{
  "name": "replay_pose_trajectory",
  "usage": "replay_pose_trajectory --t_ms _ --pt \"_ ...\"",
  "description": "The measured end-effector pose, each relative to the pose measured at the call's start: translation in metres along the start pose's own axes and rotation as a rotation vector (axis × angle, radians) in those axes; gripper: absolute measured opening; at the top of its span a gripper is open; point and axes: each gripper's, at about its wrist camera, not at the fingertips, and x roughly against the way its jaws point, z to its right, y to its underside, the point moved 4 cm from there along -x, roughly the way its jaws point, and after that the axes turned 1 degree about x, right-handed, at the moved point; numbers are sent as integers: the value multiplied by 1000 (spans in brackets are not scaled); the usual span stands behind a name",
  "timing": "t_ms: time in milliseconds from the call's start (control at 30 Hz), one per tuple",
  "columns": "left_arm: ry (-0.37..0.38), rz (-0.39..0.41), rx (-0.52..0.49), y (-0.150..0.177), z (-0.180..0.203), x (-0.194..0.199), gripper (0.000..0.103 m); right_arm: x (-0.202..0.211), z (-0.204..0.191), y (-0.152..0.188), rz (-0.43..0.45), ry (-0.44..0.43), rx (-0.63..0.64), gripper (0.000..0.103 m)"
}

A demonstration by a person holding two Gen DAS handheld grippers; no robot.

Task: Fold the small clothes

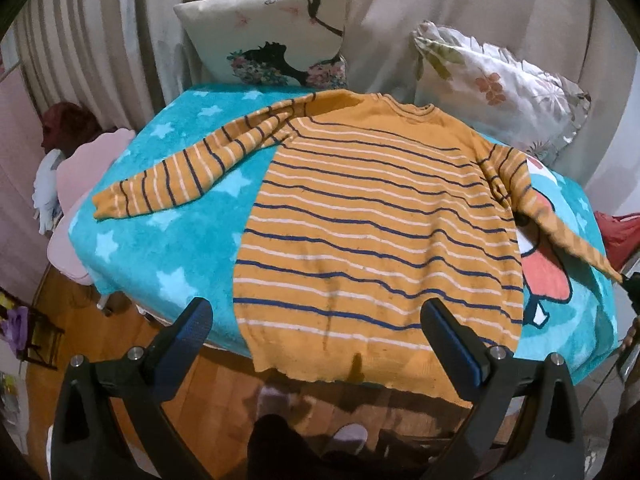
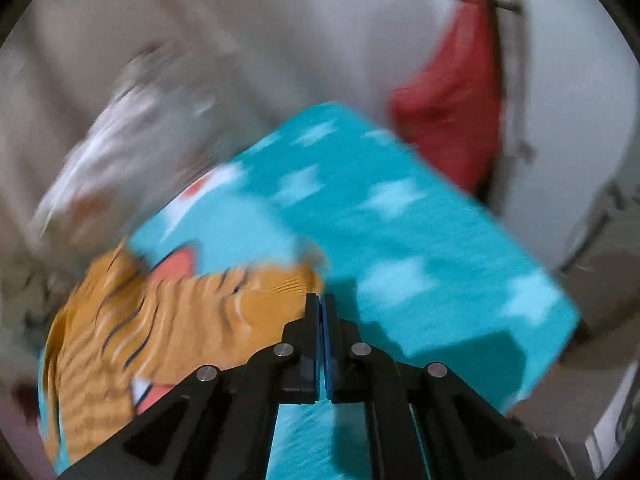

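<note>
Just beyond the wide-open left tool, striped sweater

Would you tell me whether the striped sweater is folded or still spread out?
Spread out: the sweater lies flat on the blanket, both sleeves extended sideways.

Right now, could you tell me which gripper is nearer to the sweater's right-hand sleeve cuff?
Right. The right gripper is shut with its tips at the sleeve cuff; whether it pinches it is unclear. The left gripper hovers open over the sweater's hem.
</note>
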Motion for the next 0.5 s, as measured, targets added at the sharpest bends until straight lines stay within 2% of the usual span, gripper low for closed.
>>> replay_pose_trajectory --t_ms 67,233,367,433,500 --pt "4 -3 -15 0 4 -2 103 4 22 -15 32 59 -35 1" --pt "13 -10 -45 -2 13 -6 103 7 38 -38 49 80 -66 1" --pt "11 -14 -47 -3 12 -10 103 15 11 -41 60 50 -19 2" --pt "10 -22 -45 -3 9 -14 103 21 -16 -39 57 4 25 2" --pt "16 -33 -30 -3 1 -19 103 20 -59 -36 50 -58 101 2"
